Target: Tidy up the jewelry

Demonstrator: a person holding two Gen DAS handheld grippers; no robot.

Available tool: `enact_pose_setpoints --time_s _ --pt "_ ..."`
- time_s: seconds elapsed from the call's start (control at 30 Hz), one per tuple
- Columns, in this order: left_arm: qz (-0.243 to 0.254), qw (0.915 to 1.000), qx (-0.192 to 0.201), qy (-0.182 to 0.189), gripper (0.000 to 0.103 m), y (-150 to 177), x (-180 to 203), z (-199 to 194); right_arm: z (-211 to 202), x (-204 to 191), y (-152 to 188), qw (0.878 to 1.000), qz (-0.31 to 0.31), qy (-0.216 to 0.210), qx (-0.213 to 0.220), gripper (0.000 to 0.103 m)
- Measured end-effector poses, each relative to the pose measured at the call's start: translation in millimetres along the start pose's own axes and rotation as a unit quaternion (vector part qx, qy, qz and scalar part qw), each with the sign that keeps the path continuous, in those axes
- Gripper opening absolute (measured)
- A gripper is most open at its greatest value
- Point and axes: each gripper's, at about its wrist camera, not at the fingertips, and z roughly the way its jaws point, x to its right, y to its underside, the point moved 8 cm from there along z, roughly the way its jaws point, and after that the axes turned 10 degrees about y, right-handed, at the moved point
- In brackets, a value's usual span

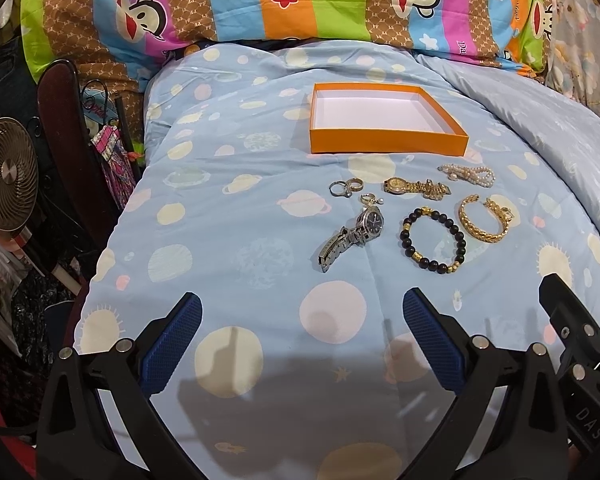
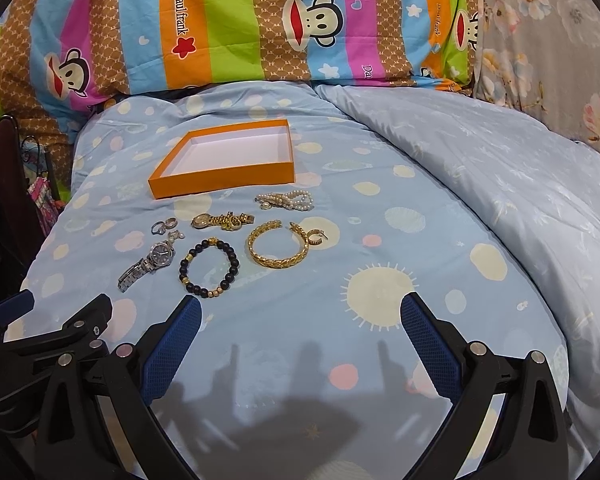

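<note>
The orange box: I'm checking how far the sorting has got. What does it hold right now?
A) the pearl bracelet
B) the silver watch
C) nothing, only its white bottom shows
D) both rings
C: the orange box shows only bare white inside, while the silver watch, pearl bracelet and rings all lie on the blue bedspread in front of it.

You had the box point(image 1: 388, 142) lying far on the quilt point(image 1: 228, 264), rings point(image 1: 346, 188) near-left of it, pearl strand point(image 1: 468, 174) near-right, two watches point(image 1: 352, 236) and two bracelets point(image 1: 434, 240) nearer you.
</note>
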Motion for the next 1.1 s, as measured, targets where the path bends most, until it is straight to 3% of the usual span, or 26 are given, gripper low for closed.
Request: enact_pose_setpoints --time_s 0.67,0.93,1.1 --pt "-0.006 0.9999 -0.010 0.002 0.098 0 -5 9 8 -6 3 1.000 -0.003 -0.003 -0.006 0.098" --pt "-0.027 0.9989 -0.035 0.016 0.098 8 -20 27 24 3 3 1.000 0.007 -0.005 -0.015 0.098" --pt "-0.055 0.9978 -0.037 0.010 0.098 6 -46 35 42 8 -3 1.000 0.016 -0.011 -0.023 0.089"
